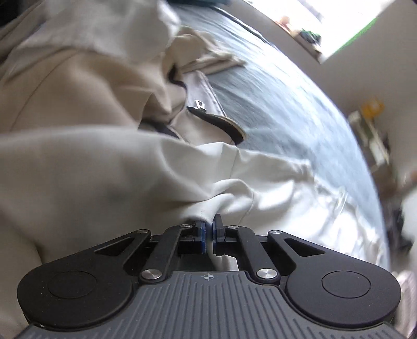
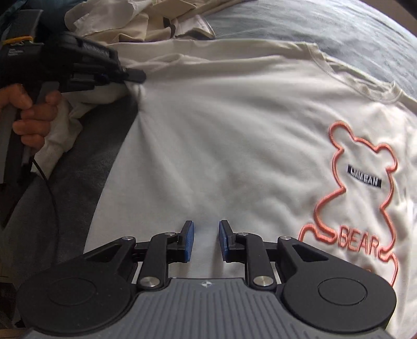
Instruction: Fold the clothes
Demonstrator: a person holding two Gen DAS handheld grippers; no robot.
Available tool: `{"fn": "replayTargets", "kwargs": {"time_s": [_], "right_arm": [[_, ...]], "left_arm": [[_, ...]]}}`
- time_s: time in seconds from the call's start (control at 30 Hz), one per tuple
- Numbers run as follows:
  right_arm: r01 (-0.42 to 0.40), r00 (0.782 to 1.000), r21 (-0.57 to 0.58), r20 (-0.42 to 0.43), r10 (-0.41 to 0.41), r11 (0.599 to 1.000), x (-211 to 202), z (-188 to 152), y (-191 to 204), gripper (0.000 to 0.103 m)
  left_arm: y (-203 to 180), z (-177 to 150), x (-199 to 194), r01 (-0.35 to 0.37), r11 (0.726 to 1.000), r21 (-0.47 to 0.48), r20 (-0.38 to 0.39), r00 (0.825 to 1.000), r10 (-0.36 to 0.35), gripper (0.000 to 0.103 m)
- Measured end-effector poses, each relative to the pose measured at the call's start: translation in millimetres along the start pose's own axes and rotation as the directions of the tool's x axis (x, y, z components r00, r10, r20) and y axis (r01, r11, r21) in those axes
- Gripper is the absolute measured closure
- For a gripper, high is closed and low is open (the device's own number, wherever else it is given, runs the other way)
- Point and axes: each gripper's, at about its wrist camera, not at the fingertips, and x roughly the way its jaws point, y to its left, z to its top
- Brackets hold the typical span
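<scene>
Pinching a fold of white cloth, the left gripper (image 1: pixel 209 229) has its blue pads (image 1: pixel 201 234) pressed together on the edge of the white T-shirt (image 2: pixel 221 135); the fabric bunches into a ridge that rises from between the fingers. Seen from the right wrist, this same tool enters from the upper left, its fingers pointing toward the right of the frame at the shirt's edge, with creases radiating from the pinch. A bare hand (image 2: pixel 31 117) wraps the tool's handle, fingers curled around the grip, and a thin black cable (image 2: pixel 53 198) hangs below it.

The right gripper (image 2: pixel 206 241) points steeply down at the shirt, jaws spread a little way apart with a low ridge of white cloth between the blue pads; whether the pads press on it cannot be told.

The T-shirt lies front up on a blue-grey bed cover (image 2: pixel 338 28), its body stretched between the two tools. Its long axis runs across the right wrist view, the ribbed neckline (image 2: pixel 365 86) toward the upper right. An orange bear outline (image 2: pixel 336 187) with the word BEAR sits at the right, lying sideways in that view.

Farther off, a heap of beige garments (image 1: pixel 78 86) lies on the cover beyond the shirt, one showing a zipper pull (image 1: pixel 199 104). A bright window (image 1: pixel 325 23) lies beyond the bed.
</scene>
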Motion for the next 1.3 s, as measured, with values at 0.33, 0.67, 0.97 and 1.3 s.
{"fn": "replayTargets", "kwargs": {"time_s": [0.33,0.67,0.97,1.3], "right_arm": [[-0.127,0.989,-0.231,0.042,0.14,0.965,39,35,42,0.081],[-0.159,0.987,-0.215,-0.058,0.15,0.964,44,10,56,0.078],[-0.247,0.968,-0.142,0.011,0.251,0.959,6,59,78,0.073],[-0.316,0.941,-0.113,0.084,0.327,0.942,20,114,108,0.07]], "left_arm": [[5,-9,-3,-0.007,1.0,0.027,-0.053,0.999,0.008,0.085],[19,-90,-103,-0.14,0.987,-0.083,-0.047,0.99,0.136,0.07],[49,-107,-145,-0.351,0.924,-0.15,-0.008,0.935,0.354,0.063],[72,-114,-145,-0.361,0.903,-0.232,-0.069,0.932,0.355,0.046]]}}
